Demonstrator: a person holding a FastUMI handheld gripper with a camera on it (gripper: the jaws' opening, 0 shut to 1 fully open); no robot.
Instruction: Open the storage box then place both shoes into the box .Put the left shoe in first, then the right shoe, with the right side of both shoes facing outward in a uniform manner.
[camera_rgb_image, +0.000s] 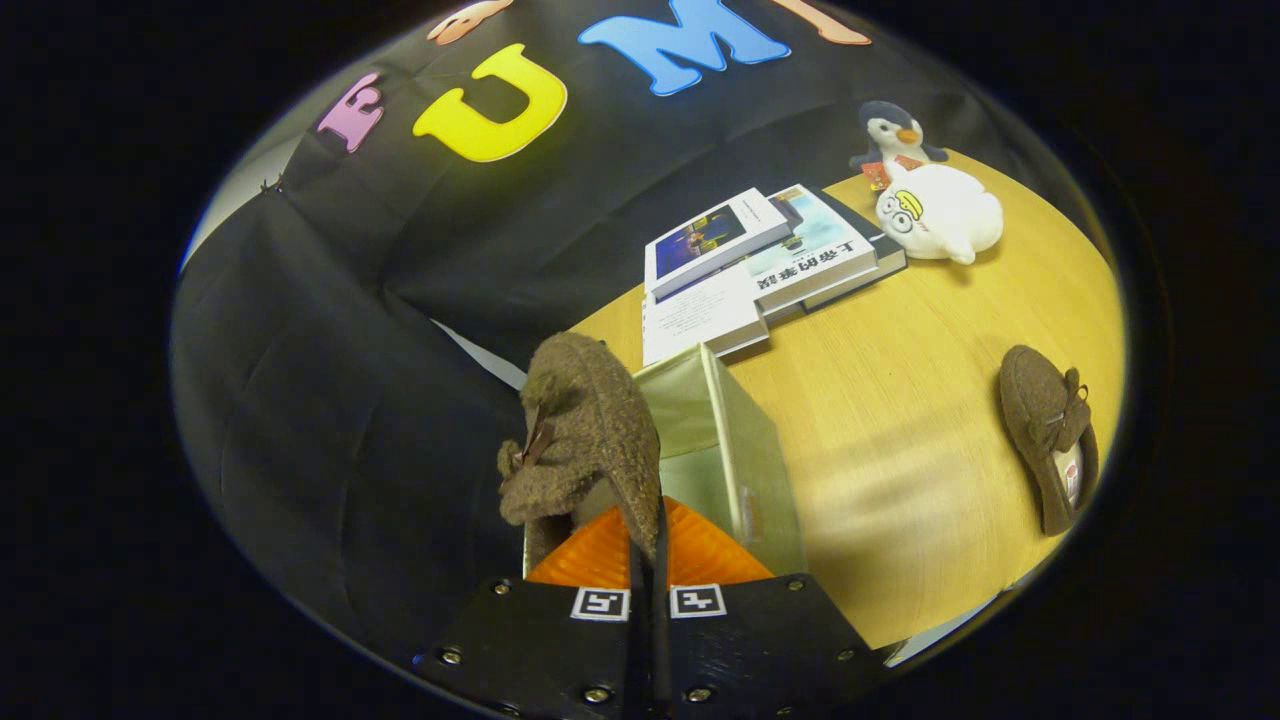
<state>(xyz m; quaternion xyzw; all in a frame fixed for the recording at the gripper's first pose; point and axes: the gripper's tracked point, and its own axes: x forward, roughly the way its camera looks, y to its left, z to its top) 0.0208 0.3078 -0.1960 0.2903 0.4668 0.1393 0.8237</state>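
A brown fuzzy shoe with a small bow hangs in my gripper, whose fingers are shut on the thin edge of its collar. The shoe sits just ahead of the fingers, at the mouth of the pale storage box. The box stands open on the wooden table, and its inside wall shows behind the shoe. The second brown shoe lies on the table well off to the right of the box, apart from it, with its bow facing up.
A stack of books lies just beyond the box. Past the books sit a white plush toy and a penguin plush. Black cloth wall runs along the table's far and left sides.
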